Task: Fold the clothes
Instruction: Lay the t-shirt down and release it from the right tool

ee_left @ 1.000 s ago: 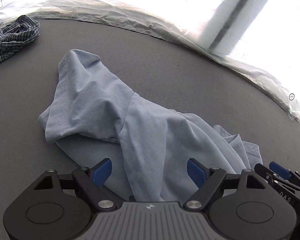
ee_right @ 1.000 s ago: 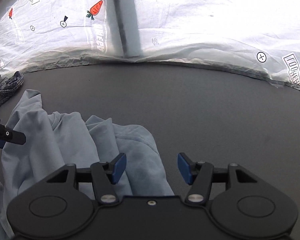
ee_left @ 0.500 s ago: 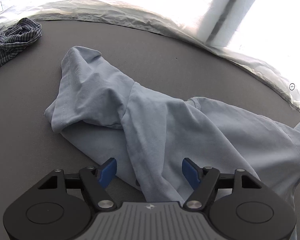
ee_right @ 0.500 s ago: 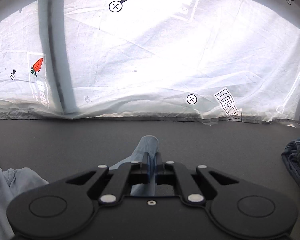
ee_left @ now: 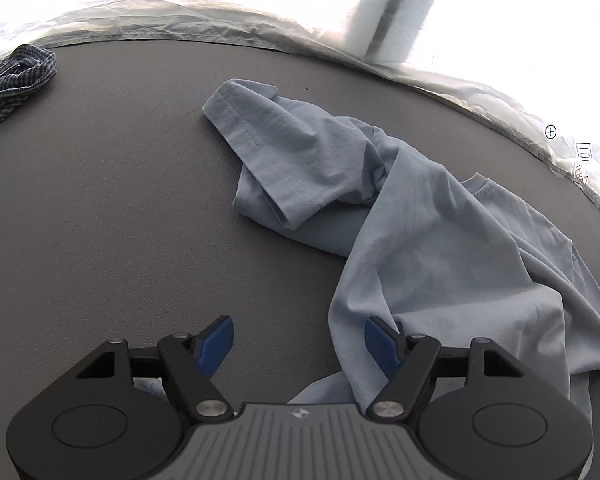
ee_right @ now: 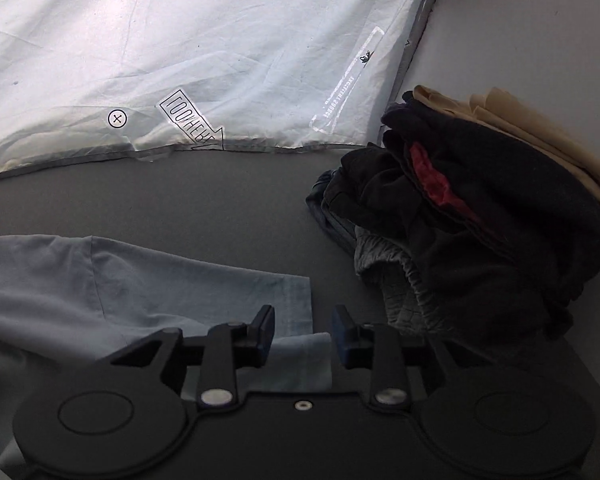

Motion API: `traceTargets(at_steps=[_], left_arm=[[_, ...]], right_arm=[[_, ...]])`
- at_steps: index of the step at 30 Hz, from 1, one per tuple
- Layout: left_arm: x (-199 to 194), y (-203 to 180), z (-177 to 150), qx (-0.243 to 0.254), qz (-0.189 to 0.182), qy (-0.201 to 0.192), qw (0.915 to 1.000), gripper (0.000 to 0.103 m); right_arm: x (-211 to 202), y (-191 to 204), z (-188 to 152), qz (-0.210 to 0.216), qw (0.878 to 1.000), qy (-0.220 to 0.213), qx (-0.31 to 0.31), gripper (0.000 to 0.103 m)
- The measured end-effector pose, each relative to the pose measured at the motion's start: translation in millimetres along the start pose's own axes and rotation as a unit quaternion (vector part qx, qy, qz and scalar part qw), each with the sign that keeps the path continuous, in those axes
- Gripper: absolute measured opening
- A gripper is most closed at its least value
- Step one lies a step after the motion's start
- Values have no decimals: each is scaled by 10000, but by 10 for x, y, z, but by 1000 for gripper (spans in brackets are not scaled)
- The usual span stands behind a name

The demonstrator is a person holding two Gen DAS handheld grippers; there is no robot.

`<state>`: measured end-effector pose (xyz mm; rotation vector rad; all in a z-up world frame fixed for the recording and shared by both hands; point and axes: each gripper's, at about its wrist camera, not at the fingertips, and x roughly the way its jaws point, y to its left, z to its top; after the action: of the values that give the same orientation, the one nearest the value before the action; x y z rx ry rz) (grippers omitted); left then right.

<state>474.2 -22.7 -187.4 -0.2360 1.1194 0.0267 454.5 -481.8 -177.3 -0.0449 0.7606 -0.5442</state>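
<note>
**A:** Start at the claws. How do they stand?

**B:** The left claw [ee_left: 296, 340] is spread wide with nothing between its blue pads; the right-hand pad sits right at a fold of the light blue T-shirt [ee_left: 440, 240]. The right claw [ee_right: 303, 330] is parted too, by a smaller gap, hovering over the shirt's sleeve [ee_right: 220, 292] and gripping nothing.

**B:** Further out, the shirt lies rumpled on the grey counter [ee_left: 120, 200]. One sleeve is doubled over toward the far side, the body is twisted into a ridge, and the collar [ee_left: 478, 184] peeks out on the right. In the right wrist view, the other sleeve lies fairly flat with its hem near the claw.

**A:** So it isn't folded.

**B:** No, as it lies it's neither flat nor folded. My guess is it needs spreading out.

**A:** How to do that well?

**B:** Pinch a single layer at a hem or seam, not a bunched ridge, or the twist gets dragged along. Take hold at points well apart, pull them outward, and keep the cloth low on the counter so it slides flat.

**A:** Hazards?

**B:** The dark pile of clothes [ee_right: 480, 220] sits close by on the right, and a checked garment [ee_left: 16, 76] lies at the far left. The shirt should stay between them.
</note>
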Motion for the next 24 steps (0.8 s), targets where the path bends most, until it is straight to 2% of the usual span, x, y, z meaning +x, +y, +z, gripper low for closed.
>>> traceTargets(at_steps=[3, 7, 9, 10, 11, 12, 13, 14, 17, 24], left_arm=[[64, -59, 40, 3, -224, 46, 9997, 72], [30, -168, 47, -42, -811, 19, 9967, 72], [48, -275, 10, 181, -603, 87, 9980, 69], [77, -314, -20, 280, -420, 140, 9986, 59], [104, -328, -55, 299, -292, 201, 9989, 54], [125, -288, -99, 155, -276, 278, 9991, 44], [147, -248, -142, 12, -260, 354, 9990, 26], [154, -199, -188, -151, -275, 399, 9987, 20], [10, -60, -337, -484, -397, 140, 9979, 14], [-600, 198, -772, -891, -201, -419, 9949, 12]], right_arm=[[-43, 32, -133, 206, 9996, 141, 104, 35], [-101, 165, -140, 422, 9990, 146, 61, 35], [-166, 207, -123, 510, 9987, 81, 54, 35], [-207, 229, -116, 542, 9985, 33, 35, 35], [-247, 247, -114, 578, 9983, -6, 5, 36], [-286, 263, -112, 615, 9981, -43, -26, 36], [-329, 271, -111, 652, 9978, -74, -47, 36], [-376, 268, -112, 701, 9975, -103, -57, 36], [-524, 233, -148, 815, 9965, -177, -85, 36], [-892, 64, -393, 985, 9948, -224, -128, 36]])
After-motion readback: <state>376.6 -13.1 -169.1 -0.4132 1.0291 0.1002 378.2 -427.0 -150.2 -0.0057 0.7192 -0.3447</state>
